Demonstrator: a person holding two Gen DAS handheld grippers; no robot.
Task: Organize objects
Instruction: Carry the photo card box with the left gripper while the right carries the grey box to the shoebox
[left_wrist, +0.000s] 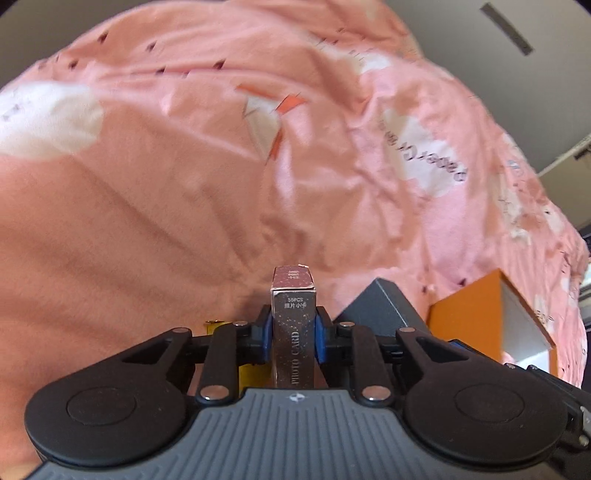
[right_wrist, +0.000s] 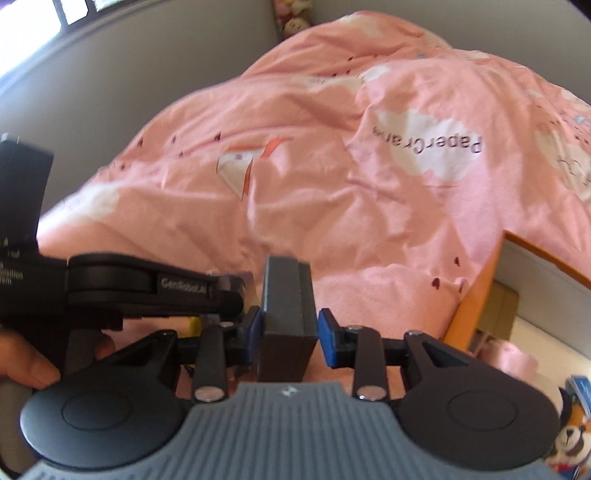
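My left gripper (left_wrist: 293, 334) is shut on a slim silver-pink box (left_wrist: 293, 314) marked "PHOTO CARD", held upright above the pink quilt (left_wrist: 184, 184). My right gripper (right_wrist: 290, 332) stands around a dark grey box (right_wrist: 286, 310); its left pad touches the box and a small gap shows at the right pad (right_wrist: 328, 338). The dark grey box also shows in the left wrist view (left_wrist: 380, 306), just right of the left gripper. The left gripper's body (right_wrist: 147, 288) shows in the right wrist view, close on the left. A yellow object (left_wrist: 251, 373) lies partly hidden below the left gripper.
An orange storage box with a white inside stands at the right (left_wrist: 480, 317) (right_wrist: 517, 295). The rumpled pink quilt (right_wrist: 332, 166) fills the bed ahead. A grey wall (right_wrist: 147, 66) is on the left. A plush toy (right_wrist: 572, 443) sits at the lower right.
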